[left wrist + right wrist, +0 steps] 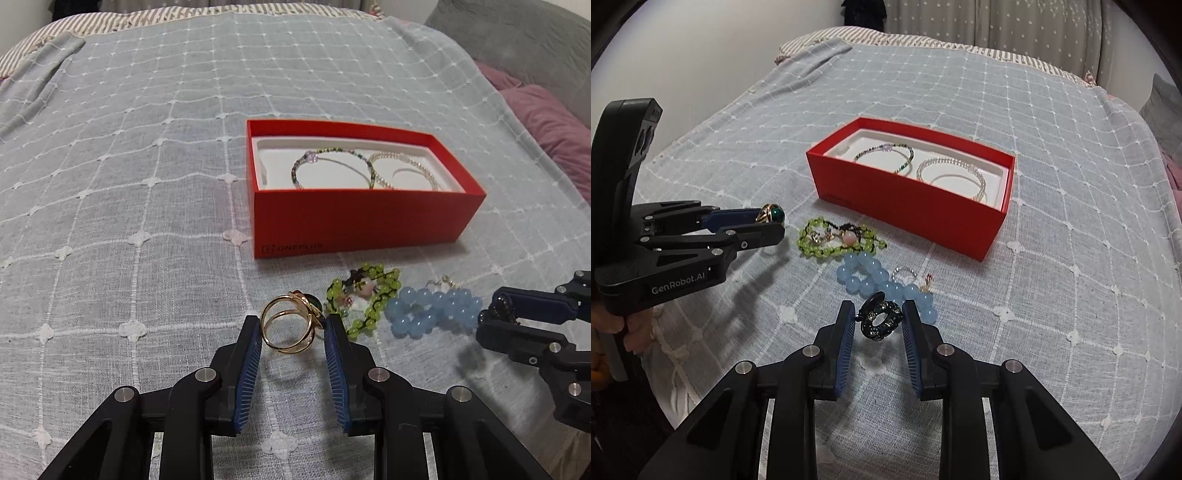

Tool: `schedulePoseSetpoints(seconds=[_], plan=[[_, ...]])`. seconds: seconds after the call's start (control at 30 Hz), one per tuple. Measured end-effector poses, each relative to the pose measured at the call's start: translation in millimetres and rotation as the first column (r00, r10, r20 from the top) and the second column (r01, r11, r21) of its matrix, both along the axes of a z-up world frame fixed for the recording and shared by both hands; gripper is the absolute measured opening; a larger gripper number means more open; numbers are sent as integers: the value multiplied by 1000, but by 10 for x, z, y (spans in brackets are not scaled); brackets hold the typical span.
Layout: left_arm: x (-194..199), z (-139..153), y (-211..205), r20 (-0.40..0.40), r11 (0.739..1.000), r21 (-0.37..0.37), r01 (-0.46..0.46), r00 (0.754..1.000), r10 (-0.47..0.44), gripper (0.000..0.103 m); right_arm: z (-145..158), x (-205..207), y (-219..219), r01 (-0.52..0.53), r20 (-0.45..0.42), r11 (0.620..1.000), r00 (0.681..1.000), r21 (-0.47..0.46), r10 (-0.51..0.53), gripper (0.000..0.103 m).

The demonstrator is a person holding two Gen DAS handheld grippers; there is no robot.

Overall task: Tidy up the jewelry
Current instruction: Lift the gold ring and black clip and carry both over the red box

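Note:
My left gripper is shut on a gold ring with a green stone and holds it just above the bedspread; it also shows in the right wrist view. My right gripper is shut on a black beaded ring; it shows in the left wrist view. A red open box with a white tray holds a dark beaded bracelet and a clear crystal bracelet. A green bead bracelet and a pale blue bead bracelet lie in front of the box.
Everything rests on a grey-blue checked bedspread. A small silver and gold piece lies beside the blue beads. Purple cushions and a grey blanket lie at the right. Striped bedding runs along the far edge.

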State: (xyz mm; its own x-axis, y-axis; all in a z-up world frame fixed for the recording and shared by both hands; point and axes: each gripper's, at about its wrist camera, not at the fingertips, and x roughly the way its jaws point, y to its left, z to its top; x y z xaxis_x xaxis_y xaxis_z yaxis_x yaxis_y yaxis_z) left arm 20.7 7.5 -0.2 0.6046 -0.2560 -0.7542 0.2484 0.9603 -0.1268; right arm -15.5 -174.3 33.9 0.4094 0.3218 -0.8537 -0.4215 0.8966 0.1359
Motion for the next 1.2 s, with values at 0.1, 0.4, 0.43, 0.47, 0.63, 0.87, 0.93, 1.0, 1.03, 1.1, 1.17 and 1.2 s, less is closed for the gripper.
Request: schedulePoseSetpoints(seconds=[0.1, 0.4, 0.43, 0.47, 0.63, 0.87, 0.93, 1.0, 1.03, 1.1, 1.17, 1.2], plan=[[20, 59, -18, 9, 1000, -12, -3, 1000, 3, 29, 57, 44, 12, 9, 7, 1000, 1000, 13, -9, 28], [130, 222, -64, 35, 998, -54, -19, 999, 21, 29, 189, 205, 4, 44, 21, 998, 999, 53, -45, 28], [148, 238, -70, 37, 998, -59, -20, 999, 22, 29, 205, 226, -1, 49, 23, 997, 998, 59, -50, 28], [166, 253, -80, 40, 998, -65, -22, 999, 25, 29, 219, 249, -11, 54, 25, 996, 998, 65, -55, 28], [271, 333, -131, 58, 995, -93, -27, 998, 33, 29, 285, 378, -68, 84, 43, 992, 995, 91, -88, 28], [453, 371, -217, 88, 993, -111, -31, 995, 41, 29, 299, 602, -192, 133, 54, 984, 989, 122, -140, 28], [528, 346, -245, 93, 993, -111, -37, 995, 47, 29, 292, 667, -216, 142, 60, 982, 987, 127, -151, 28], [588, 323, -269, 94, 993, -110, -43, 994, 54, 29, 277, 734, -235, 150, 67, 980, 985, 128, -160, 28], [623, 307, -280, 94, 993, -108, -47, 994, 57, 29, 265, 763, -245, 152, 70, 980, 984, 129, -162, 28], [683, 277, -290, 92, 993, -100, -55, 994, 64, 29, 238, 827, -255, 153, 73, 980, 984, 129, -163, 28], [734, 245, -291, 87, 994, -90, -64, 994, 72, 29, 205, 876, -257, 149, 78, 981, 984, 124, -159, 28], [756, 231, -288, 85, 994, -84, -71, 993, 78, 29, 189, 902, -256, 147, 79, 982, 984, 122, -158, 28]])
